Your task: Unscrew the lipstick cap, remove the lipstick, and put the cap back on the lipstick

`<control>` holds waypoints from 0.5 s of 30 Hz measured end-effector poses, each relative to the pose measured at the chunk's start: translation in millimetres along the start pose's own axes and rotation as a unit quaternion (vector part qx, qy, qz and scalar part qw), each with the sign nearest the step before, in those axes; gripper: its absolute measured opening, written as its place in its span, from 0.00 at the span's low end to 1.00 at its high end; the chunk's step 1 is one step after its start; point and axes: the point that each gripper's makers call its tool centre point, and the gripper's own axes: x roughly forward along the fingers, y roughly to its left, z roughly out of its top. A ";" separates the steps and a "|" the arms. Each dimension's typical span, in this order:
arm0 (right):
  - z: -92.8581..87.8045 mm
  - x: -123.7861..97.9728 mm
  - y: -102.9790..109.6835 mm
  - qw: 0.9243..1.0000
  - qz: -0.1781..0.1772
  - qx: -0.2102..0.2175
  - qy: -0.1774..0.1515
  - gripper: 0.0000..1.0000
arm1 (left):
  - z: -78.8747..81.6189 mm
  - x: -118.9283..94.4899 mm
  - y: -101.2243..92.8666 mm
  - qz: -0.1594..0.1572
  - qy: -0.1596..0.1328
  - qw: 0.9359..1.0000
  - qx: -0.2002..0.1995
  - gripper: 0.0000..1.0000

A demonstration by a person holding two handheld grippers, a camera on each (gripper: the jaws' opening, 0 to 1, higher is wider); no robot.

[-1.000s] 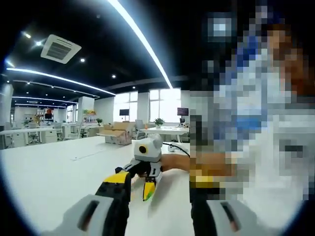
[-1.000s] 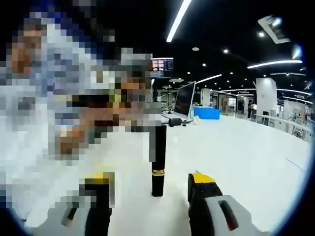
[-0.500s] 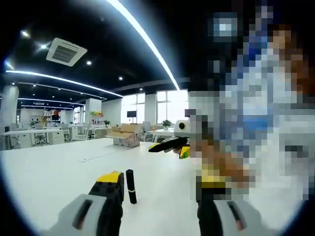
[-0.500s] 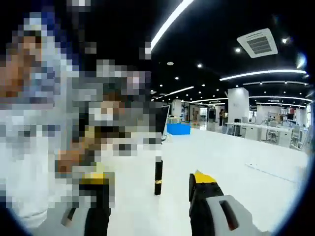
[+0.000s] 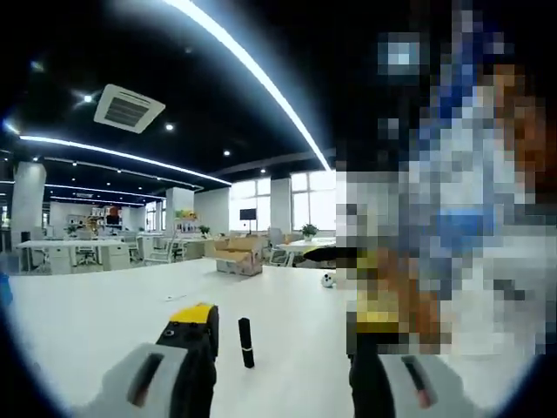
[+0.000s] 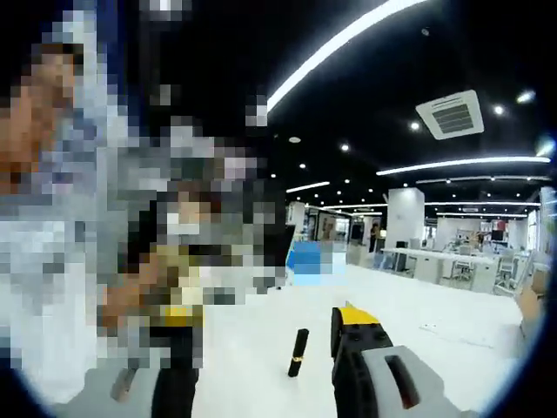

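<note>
A black lipstick with its cap on stands upright on the white table. In the left gripper view it is just right of the left jaw and beyond the tips. My left gripper is open with nothing between its jaws. In the right gripper view the same lipstick, with a gold band near its base, looks tilted and small. It sits between and beyond the jaws of my right gripper, which is open and holds nothing. Both grippers are clear of the lipstick.
A cardboard box and a small white round object sit farther back on the table. Office desks and chairs line the far left. A blue box and more desks lie beyond the table.
Both grippers have drawn back from the lipstick, which now looks smaller and farther in both views. The right gripper, earlier low on the table before the left view, has lifted away.
</note>
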 end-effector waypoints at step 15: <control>-4.3 4.0 8.0 1.000 0.000 0.010 0.017 0.58 | 1.3 -8.6 8.1 0.026 0.006 1.000 -0.001 0.61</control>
